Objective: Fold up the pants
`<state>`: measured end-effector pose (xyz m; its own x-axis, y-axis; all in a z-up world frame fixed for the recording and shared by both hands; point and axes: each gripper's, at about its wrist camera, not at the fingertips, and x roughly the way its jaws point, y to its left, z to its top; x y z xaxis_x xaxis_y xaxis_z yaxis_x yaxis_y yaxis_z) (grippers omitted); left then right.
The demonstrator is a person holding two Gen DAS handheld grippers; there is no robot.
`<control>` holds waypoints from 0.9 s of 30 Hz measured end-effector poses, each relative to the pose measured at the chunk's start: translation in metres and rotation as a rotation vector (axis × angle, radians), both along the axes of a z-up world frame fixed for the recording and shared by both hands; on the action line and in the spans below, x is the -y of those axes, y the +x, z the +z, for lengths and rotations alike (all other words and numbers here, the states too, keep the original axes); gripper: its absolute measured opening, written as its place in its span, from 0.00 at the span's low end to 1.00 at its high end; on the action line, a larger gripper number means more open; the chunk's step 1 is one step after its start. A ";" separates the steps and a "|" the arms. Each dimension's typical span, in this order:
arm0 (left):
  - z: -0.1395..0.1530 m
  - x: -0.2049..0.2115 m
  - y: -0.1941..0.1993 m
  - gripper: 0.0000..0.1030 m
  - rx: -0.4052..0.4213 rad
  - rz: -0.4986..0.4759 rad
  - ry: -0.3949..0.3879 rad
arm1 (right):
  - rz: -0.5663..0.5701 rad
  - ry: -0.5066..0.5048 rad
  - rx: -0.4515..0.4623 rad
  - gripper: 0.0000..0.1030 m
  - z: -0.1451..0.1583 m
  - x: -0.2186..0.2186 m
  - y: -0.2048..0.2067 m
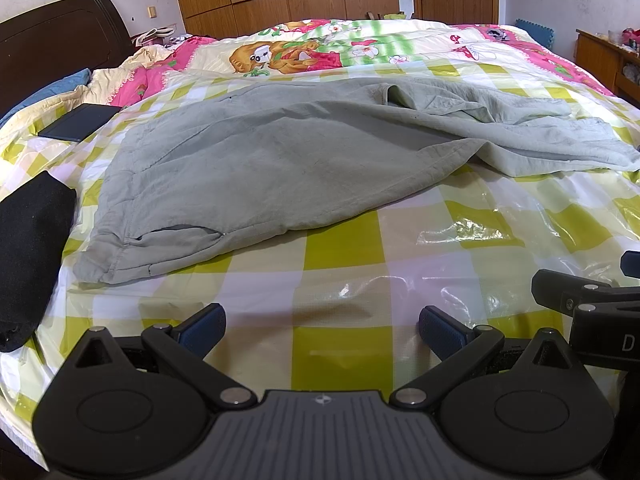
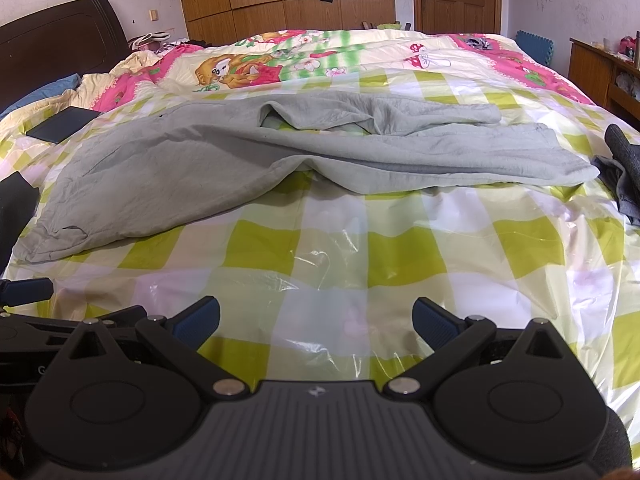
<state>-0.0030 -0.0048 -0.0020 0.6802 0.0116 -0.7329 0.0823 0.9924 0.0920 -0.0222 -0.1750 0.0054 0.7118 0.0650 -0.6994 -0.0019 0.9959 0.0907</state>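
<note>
Light grey pants (image 1: 256,160) lie spread and rumpled across the green-and-white checked plastic sheet (image 1: 340,240) on the bed, waistband at the left, legs running right. They also show in the right wrist view (image 2: 224,160), with the far leg bunched. My left gripper (image 1: 322,330) is open and empty, low over the sheet, short of the pants' near edge. My right gripper (image 2: 316,320) is open and empty, beside the left one, also short of the pants. The right gripper's body shows at the edge of the left wrist view (image 1: 592,304).
A black garment (image 1: 28,256) lies at the sheet's left edge. A dark flat book (image 1: 80,122) lies at far left. A dark grey garment (image 2: 620,168) lies at the right. A flowered quilt (image 2: 280,60), headboard, wardrobe and door stand behind.
</note>
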 end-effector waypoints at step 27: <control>0.001 0.000 0.000 1.00 0.002 0.003 -0.008 | -0.002 -0.005 -0.004 0.99 -0.003 -0.001 0.000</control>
